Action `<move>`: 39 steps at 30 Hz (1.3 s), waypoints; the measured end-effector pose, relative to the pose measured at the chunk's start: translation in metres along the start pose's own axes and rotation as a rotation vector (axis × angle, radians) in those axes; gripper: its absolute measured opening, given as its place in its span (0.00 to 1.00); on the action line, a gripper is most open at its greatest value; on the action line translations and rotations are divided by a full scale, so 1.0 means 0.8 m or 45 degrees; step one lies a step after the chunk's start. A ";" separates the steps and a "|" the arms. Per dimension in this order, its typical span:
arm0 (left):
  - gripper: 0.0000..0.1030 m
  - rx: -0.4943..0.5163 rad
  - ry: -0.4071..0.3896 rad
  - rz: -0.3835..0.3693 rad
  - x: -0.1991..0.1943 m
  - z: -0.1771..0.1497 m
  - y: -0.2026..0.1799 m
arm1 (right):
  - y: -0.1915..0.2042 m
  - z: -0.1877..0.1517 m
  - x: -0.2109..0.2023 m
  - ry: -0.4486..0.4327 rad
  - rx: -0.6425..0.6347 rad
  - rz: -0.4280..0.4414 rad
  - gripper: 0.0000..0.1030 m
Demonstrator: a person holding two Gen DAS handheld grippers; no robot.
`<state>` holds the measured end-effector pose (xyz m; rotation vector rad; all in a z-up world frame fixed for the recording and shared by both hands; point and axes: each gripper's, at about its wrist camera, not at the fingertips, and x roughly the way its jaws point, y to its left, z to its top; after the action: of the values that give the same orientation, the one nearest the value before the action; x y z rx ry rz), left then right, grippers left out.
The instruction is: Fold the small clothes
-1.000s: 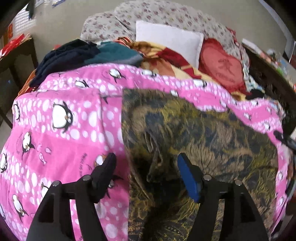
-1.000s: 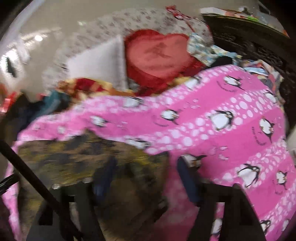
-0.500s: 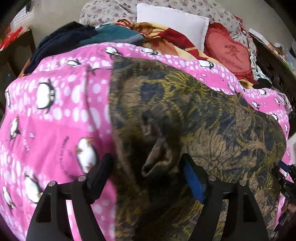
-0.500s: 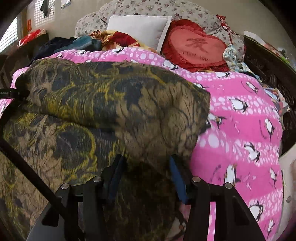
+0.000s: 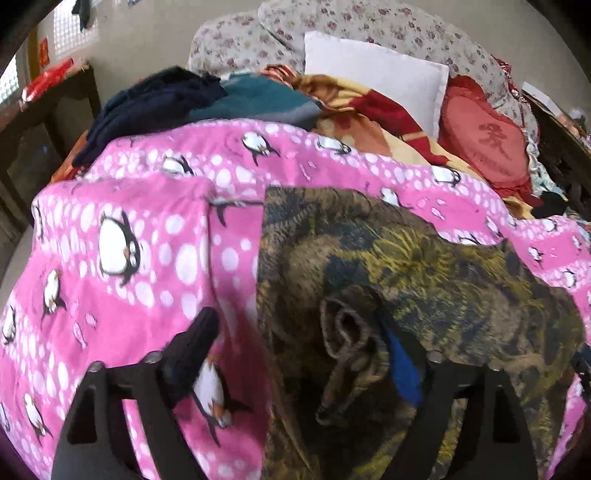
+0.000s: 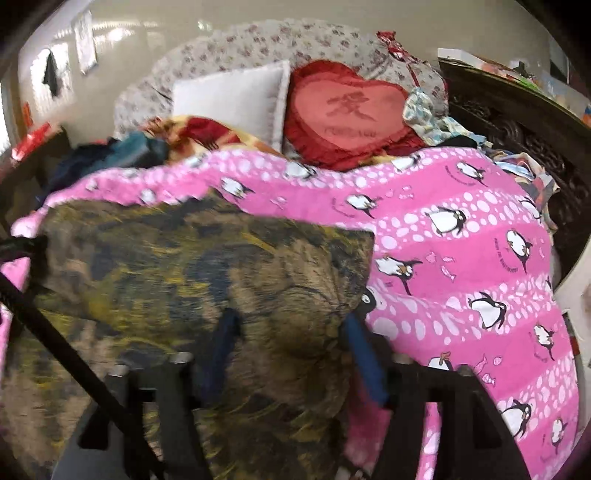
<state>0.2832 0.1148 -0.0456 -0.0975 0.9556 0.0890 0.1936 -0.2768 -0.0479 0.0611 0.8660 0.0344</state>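
A dark olive and yellow patterned garment (image 5: 424, 280) lies folded over on the pink penguin blanket (image 5: 147, 236). My left gripper (image 5: 299, 350) is open at the garment's near left edge, its left finger over the blanket and its blue-padded right finger against a bunched fold (image 5: 347, 347). In the right wrist view the garment (image 6: 207, 266) fills the lower left. My right gripper (image 6: 291, 354) is open, with the garment's right corner bulging between its fingers; the view is blurred.
A white pillow (image 5: 373, 81), a red heart cushion (image 6: 343, 110) and a floral pillow (image 5: 332, 33) lie at the bed's head. Dark and teal clothes (image 5: 192, 99) are piled at the back left. A dark carved bed frame (image 6: 517, 133) runs along the right.
Both grippers have pulled back towards the near edge after carrying the garment's edge forward. The right gripper's fingers have spread wider. The garment now lies lower in both views.
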 end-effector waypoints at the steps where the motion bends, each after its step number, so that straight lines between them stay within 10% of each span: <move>1: 0.88 -0.003 0.005 -0.003 -0.001 0.001 0.001 | -0.008 0.001 -0.001 0.004 0.033 0.035 0.75; 18: 0.88 0.108 0.123 -0.247 -0.134 -0.135 0.029 | -0.007 -0.136 -0.159 0.211 0.055 0.426 0.75; 26: 0.88 0.153 0.258 -0.341 -0.167 -0.239 0.045 | -0.032 -0.220 -0.245 0.317 0.030 0.361 0.82; 39: 0.88 0.056 0.357 -0.370 -0.204 -0.342 0.091 | -0.057 -0.288 -0.228 0.307 0.217 0.416 0.83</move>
<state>-0.0408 0.1480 -0.0718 -0.2112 1.2127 -0.2185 -0.0999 -0.3235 -0.0618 0.3635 1.0918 0.2787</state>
